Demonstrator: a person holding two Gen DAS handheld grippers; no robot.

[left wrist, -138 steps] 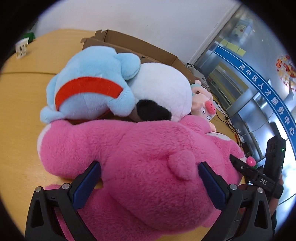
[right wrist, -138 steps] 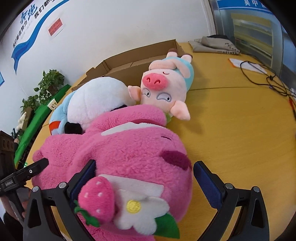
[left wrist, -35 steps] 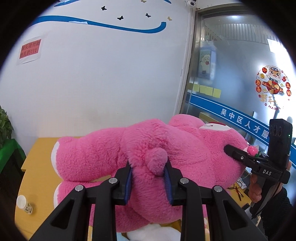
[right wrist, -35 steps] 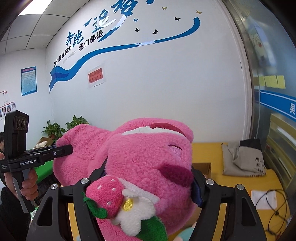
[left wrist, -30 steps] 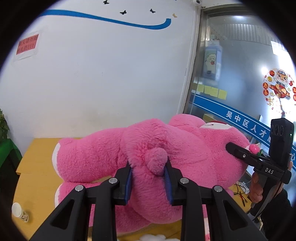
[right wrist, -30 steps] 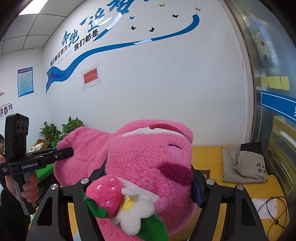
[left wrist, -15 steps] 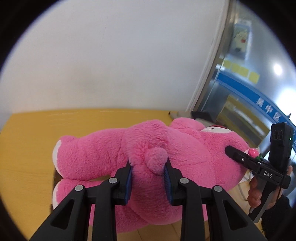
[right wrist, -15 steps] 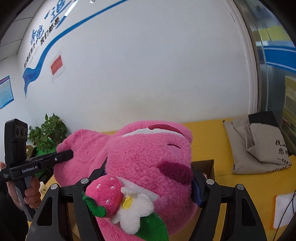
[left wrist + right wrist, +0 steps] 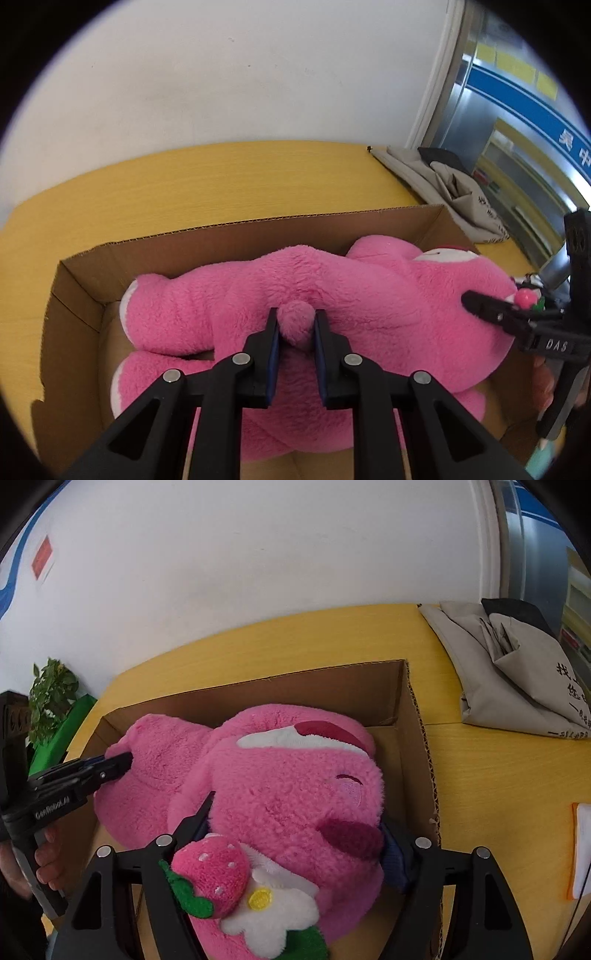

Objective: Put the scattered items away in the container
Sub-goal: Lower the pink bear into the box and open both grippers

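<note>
Both grippers grip the pink plush bear [image 9: 369, 302], lying lengthwise in the cardboard box [image 9: 236, 236]: left gripper [image 9: 296, 334] pinches its tail, right gripper [image 9: 295, 834] clamps its head, w/ fingers wider.

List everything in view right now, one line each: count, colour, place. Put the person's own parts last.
plush bear: one, pink, lying inside the box, held at both ends.
plush strawberry: one, pink with green leaves, beside a white flower on the bear's head.
cardboard box: one, brown, open, on the table.
table: one, yellow wood, under the box.
cloth bag: one, grey, on the table right of the box.
plant: one, green, far left by the wall.
left gripper: black with blue pads, shut on the bear's tail.
right gripper: black with blue pads, clamped on the bear's head.
</note>
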